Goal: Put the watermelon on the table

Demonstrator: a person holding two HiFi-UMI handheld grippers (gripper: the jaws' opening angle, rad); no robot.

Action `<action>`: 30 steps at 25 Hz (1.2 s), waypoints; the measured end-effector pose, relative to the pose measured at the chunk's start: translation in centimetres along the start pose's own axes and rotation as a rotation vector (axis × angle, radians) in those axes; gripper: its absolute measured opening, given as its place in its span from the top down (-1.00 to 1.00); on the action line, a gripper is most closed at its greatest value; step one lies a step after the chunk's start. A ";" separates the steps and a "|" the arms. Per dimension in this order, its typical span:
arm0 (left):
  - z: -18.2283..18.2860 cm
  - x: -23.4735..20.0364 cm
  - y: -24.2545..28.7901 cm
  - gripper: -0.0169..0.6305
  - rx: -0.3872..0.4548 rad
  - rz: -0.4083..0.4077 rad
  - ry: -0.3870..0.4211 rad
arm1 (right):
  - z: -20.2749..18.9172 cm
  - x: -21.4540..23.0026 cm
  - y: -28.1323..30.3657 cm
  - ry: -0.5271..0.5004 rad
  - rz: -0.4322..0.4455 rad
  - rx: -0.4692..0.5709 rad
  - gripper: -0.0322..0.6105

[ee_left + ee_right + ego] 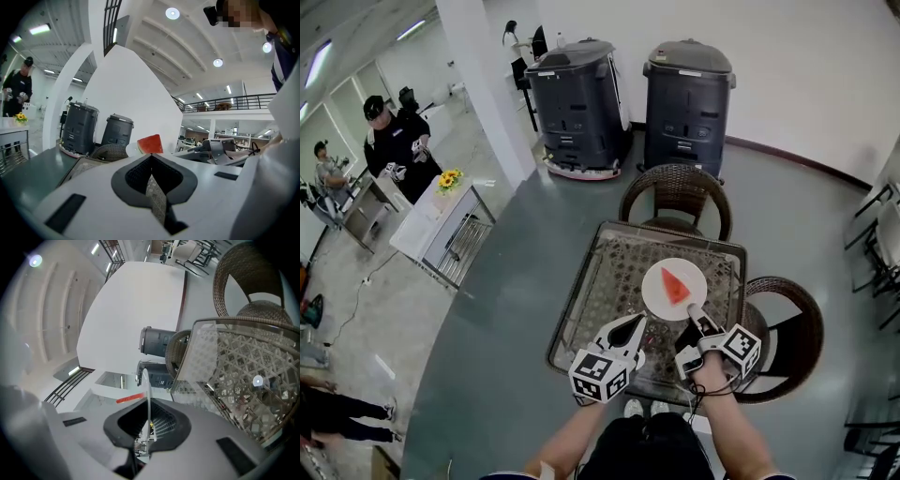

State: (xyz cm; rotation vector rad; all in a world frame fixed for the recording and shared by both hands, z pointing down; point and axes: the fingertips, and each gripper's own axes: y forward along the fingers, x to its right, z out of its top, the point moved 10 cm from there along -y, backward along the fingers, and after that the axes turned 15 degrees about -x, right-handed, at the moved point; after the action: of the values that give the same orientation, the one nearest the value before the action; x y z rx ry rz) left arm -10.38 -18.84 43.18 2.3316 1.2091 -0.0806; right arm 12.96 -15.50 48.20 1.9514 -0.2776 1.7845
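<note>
Pinching the thin rim of the round white plate [657, 298] with the right hand-held gripper [697, 314], clamped tight. Carrying the watermelon [675, 286] on top, a red three-cornered wedge, wet-looking, maybe slippery. Holding nothing with the left hand-held gripper [632, 328], squeezed shut just beside the plate. Hold the plate flat to stop any sliding. Lower slowly onto the worktop [598, 281], smooth see-through glass over bumpy woven cane. Cannot tell if touching down yet. Let go only after a steady landing.
</note>
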 end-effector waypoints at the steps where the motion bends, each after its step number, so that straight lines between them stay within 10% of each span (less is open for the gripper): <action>1: 0.0 -0.2 0.3 0.93 0.001 0.003 0.002 | 0.3 0.2 0.2 -0.005 -0.006 -0.005 0.87; 30: -7.6 -3.7 6.9 0.94 -0.153 0.064 -0.032 | 2.5 15.4 8.0 0.034 -0.184 -0.218 0.87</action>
State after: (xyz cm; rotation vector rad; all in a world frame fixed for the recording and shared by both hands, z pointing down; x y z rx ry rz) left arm -8.53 -21.39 53.62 2.2254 1.0848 -0.0023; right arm 13.51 -21.00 64.81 1.7335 -0.2605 1.5973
